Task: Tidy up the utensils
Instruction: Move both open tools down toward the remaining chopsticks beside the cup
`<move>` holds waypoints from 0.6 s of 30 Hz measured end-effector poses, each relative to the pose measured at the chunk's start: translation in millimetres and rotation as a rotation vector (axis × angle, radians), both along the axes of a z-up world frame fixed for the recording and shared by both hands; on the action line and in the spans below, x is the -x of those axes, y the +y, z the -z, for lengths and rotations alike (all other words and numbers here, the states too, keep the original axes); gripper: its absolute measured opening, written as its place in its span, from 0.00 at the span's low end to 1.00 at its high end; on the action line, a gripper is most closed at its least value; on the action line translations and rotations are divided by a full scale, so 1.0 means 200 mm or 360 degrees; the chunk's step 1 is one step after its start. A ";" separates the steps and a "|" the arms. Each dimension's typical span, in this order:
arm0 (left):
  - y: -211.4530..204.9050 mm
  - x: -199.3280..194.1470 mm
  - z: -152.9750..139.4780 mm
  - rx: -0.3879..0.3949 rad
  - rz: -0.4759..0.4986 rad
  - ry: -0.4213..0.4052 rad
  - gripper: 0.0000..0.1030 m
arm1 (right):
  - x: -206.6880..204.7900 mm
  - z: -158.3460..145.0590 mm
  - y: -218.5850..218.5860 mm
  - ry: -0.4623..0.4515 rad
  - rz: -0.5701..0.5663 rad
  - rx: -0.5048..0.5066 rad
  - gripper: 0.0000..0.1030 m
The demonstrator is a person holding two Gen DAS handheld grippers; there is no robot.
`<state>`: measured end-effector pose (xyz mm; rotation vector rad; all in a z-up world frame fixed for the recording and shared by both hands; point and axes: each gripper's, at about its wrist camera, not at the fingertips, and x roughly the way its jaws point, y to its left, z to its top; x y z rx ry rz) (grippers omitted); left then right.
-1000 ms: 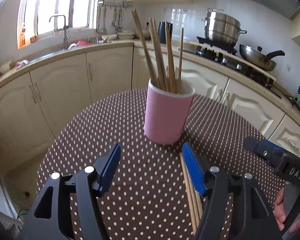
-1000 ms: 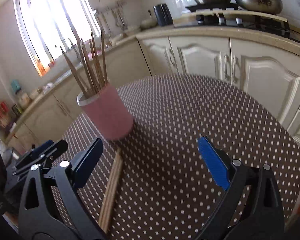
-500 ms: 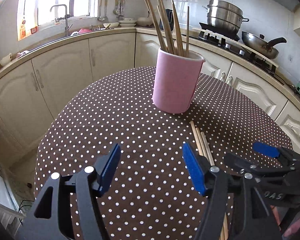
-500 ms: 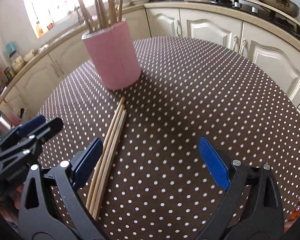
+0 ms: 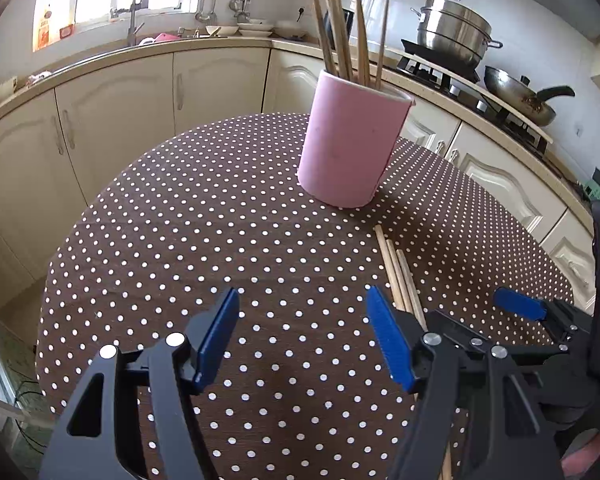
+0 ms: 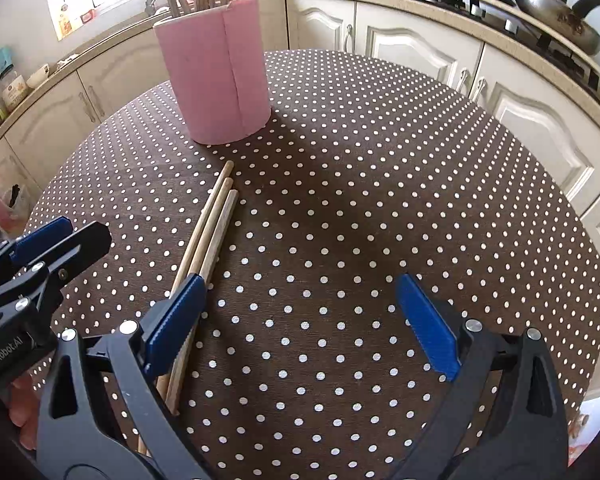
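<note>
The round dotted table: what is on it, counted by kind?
Pink holders: 1
Loose chopsticks lying flat: 3
Total: 4
The chopsticks standing in the holder overlap too much to count.

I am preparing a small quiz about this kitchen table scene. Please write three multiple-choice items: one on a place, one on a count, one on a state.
1. Where do the loose chopsticks lie?
A. Inside the wok
B. On the dotted tablecloth, in front of the pink holder
C. On the stove

2. How many loose chopsticks lie there?
A. One
B. Three
C. Six

3. How is the right hand-held gripper?
A. Open, holding nothing
B. Shut on a chopstick
C. Shut on the holder

Answers:
1 B: the sticks lie flat on the cloth, their ends pointing toward the holder.
2 B: three stick ends show side by side.
3 A: its blue pads stand far apart over bare cloth, and the sticks pass under its left finger.
</note>
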<state>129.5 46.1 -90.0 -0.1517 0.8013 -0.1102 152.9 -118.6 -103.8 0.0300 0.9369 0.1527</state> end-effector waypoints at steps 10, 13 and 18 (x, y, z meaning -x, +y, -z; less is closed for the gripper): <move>0.08 0.01 0.02 0.0051 -0.0046 0.0017 0.64 | -0.01 -0.01 0.01 -0.0003 -0.0029 0.0001 0.92; 0.08 0.00 0.03 0.0048 -0.0043 0.0033 0.64 | -0.02 -0.02 0.04 0.0018 -0.0036 0.0037 0.92; 0.07 -0.01 0.03 0.0058 -0.0034 0.0039 0.64 | -0.03 -0.03 0.11 0.0002 -0.0048 0.0171 0.92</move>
